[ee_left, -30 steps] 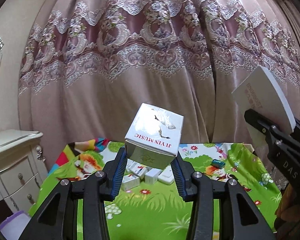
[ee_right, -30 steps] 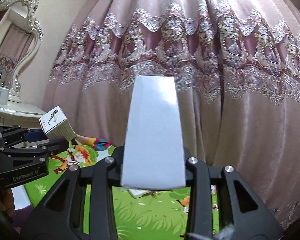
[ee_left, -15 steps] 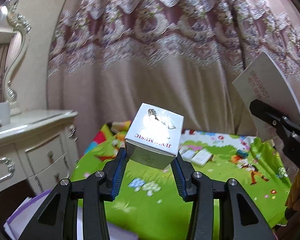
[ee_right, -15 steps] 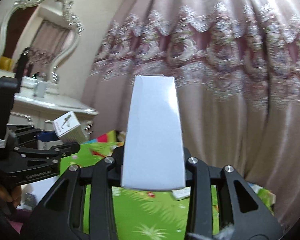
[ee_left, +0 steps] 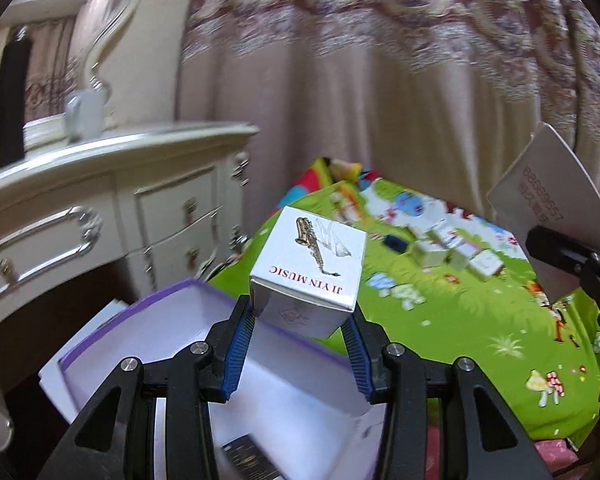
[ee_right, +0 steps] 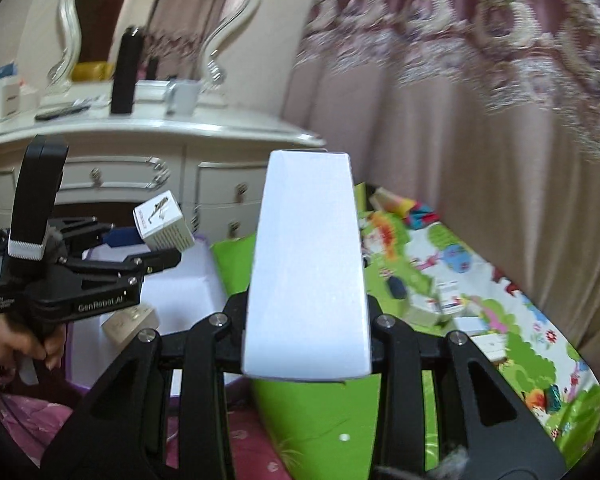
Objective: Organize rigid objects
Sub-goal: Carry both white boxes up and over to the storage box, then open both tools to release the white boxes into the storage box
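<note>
A small white box marked JI YIN MUSIC (ee_left: pixel 308 276) is clamped in the left gripper (ee_left: pixel 300 344) jaws, and a plain white carton (ee_right: pixel 308 272) in the right gripper (ee_right: pixel 306 340) jaws. Both have been swung away from the green play mat (ee_left: pixel 460 320) to above the purple-edged storage box (ee_left: pixel 148 340), so release into it is judged next.

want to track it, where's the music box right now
Left wrist view, centre: the music box sits clamped in the left gripper, above the purple bin.
</note>
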A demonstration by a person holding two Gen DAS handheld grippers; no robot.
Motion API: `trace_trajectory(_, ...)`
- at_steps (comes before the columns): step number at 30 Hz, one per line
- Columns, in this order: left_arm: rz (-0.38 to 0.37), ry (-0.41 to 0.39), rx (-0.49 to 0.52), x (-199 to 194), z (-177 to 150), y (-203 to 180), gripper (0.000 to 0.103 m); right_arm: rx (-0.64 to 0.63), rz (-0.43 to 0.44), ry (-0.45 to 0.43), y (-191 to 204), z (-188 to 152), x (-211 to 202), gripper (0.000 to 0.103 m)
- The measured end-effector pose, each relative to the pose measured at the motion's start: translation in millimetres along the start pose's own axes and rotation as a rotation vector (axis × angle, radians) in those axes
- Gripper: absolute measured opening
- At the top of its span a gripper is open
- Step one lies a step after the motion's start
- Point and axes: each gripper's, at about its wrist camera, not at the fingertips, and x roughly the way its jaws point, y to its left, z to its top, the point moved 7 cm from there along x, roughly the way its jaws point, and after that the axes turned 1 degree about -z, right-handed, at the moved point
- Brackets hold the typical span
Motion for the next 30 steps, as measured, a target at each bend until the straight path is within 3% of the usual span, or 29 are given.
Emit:
trace_trajectory(4,0.035,0.065,-0.024,7,-14,24,0.046,-0.063,0.078,0.092,33,-6,26,0.039)
trace_trajectory(13,0.095,0.188,-0.081,26,-40,64,0.046,-0.208,0.158,0.237,88,-25,72,0.039)
trace_trajectory(25,0.157,0.32,-0.151,43,-69,103,0.047,-0.226,0.266,0.348,128,-59,106,0.039)
trace_trajectory(26,0.176,0.336,-0.159,45,-72,106,0.049,-0.22,0.269,0.351,129,-61,108,0.039)
trace_trajectory(27,0.2,0.352,-0.165,46,-74,110,0.063,-0.21,0.276,0.349,129,-61,110,0.041)
trace_trajectory(28,0.234,0.37,-0.169,48,-76,113,0.084,-0.2,0.284,0.35,129,-62,111,0.054)
trace_trajectory(30,0.29,0.374,-0.161,47,-76,117,0.091,-0.185,0.273,0.334,125,-63,111,0.078)
